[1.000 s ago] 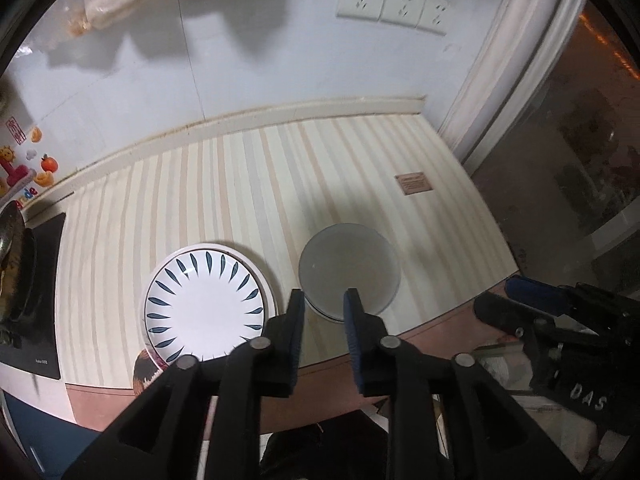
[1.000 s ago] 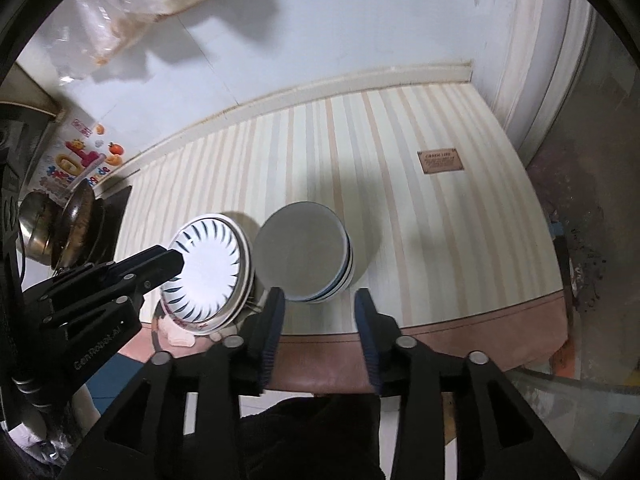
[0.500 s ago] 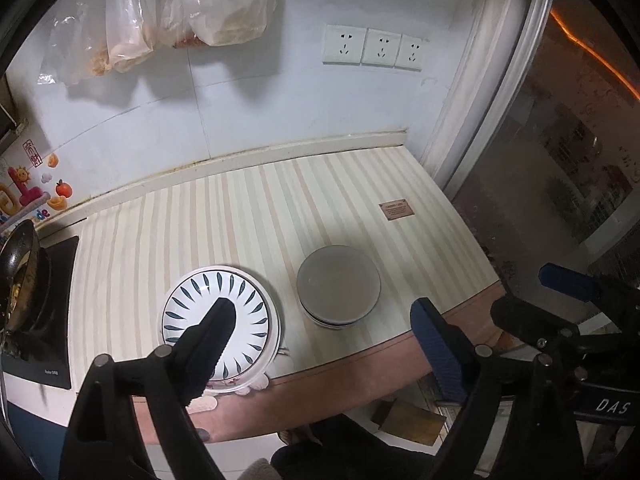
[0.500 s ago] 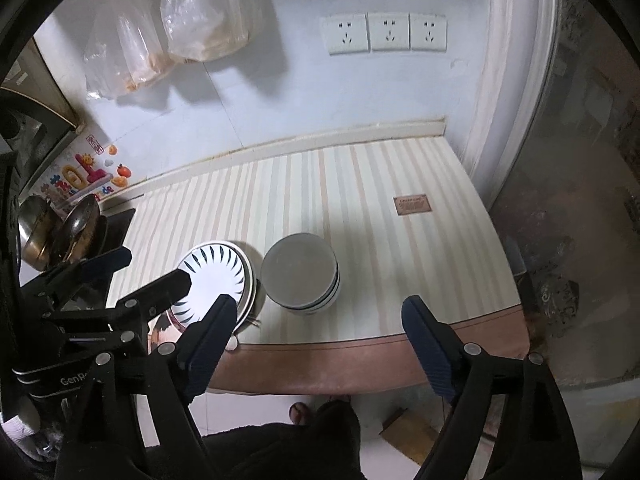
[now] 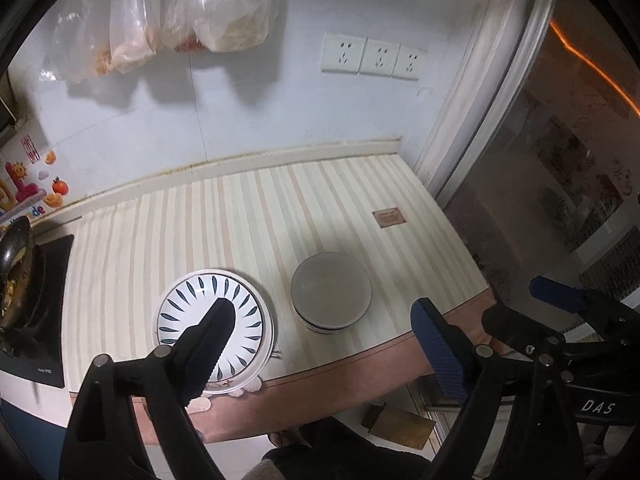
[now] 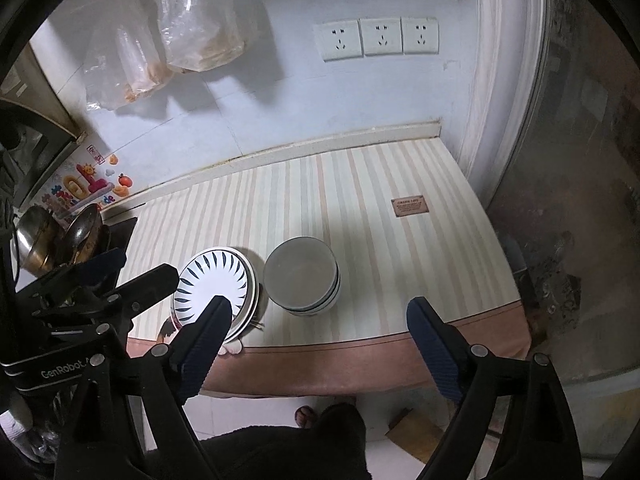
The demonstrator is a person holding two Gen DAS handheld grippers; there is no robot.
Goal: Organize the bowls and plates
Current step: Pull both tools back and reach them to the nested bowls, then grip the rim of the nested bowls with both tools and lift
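Both grippers hang above the near edge of the striped counter [image 5: 248,216], angled steeply down toward it, side by side, with the person's dark-clothed legs and a sandalled foot visible below on the floor.

The left gripper [image 5: 320,344] has its jaws spread wide and empty; they have just been opening, and nothing lies between them but air over the counter. One finger [image 5: 208,344] overlaps the view of the plates, the other [image 5: 440,352] stands out past the counter's brown front edge; neither touches anything. The right gripper [image 6: 320,340] is posed the same way, jaws also wide apart after just opening further, holding nothing. In the right wrist view the left gripper's black frame shows at the left edge, above the counter's corner.

The stack of plates [image 5: 216,312], topped by a white plate with dark leaf marks around its rim, sits near the front edge of the counter, toward the left. Just beside it on the right, close but apart, stands the stack of bowls [image 5: 331,291], grey inside with a dark band low on the outside. A small brown label [image 5: 389,217] lies on the counter farther back to the right. Pans [image 6: 60,240] sit on a dark cooktop at the left end, and plastic bags [image 5: 168,28] hang on the wall beside three sockets [image 5: 372,56].
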